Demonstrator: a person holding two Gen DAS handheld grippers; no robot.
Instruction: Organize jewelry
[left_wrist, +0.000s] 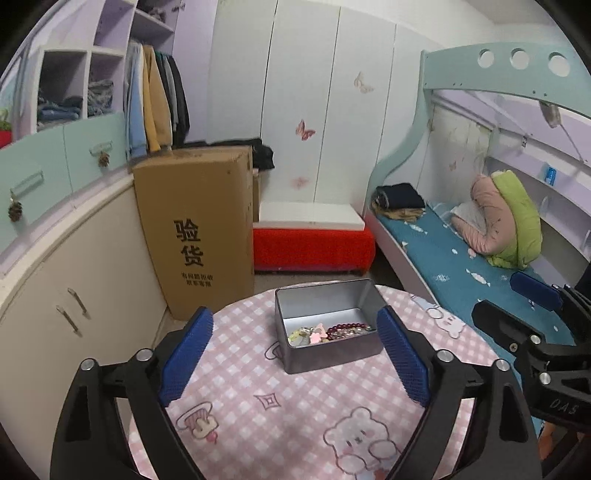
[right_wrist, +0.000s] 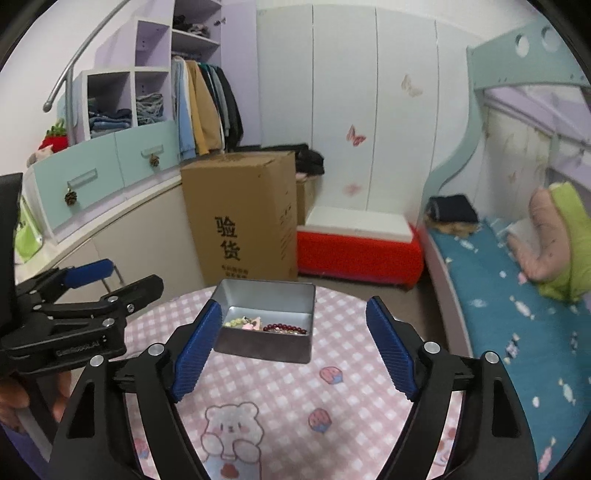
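An open grey metal tin (left_wrist: 295, 354) stands on a round table with a pink checked cloth (left_wrist: 280, 413). Jewelry lies inside it: a dark red bead bracelet (left_wrist: 349, 328), pale beads and a pink charm (left_wrist: 314, 336). The tin also shows in the right wrist view (right_wrist: 262, 349), with the red bracelet (right_wrist: 285, 327). My left gripper (left_wrist: 293, 354) is open and empty, held above the table just short of the tin. My right gripper (right_wrist: 293, 350) is open and empty, also near the tin. Each gripper shows in the other's view, the right one (left_wrist: 517, 306) and the left one (right_wrist: 118, 280).
A tall cardboard box (left_wrist: 199, 229) stands behind the table, beside a red bench with a white top (left_wrist: 314, 247). A bunk bed with blue bedding (left_wrist: 461, 258) is at the right. Cabinets and a wardrobe (left_wrist: 74, 221) are at the left.
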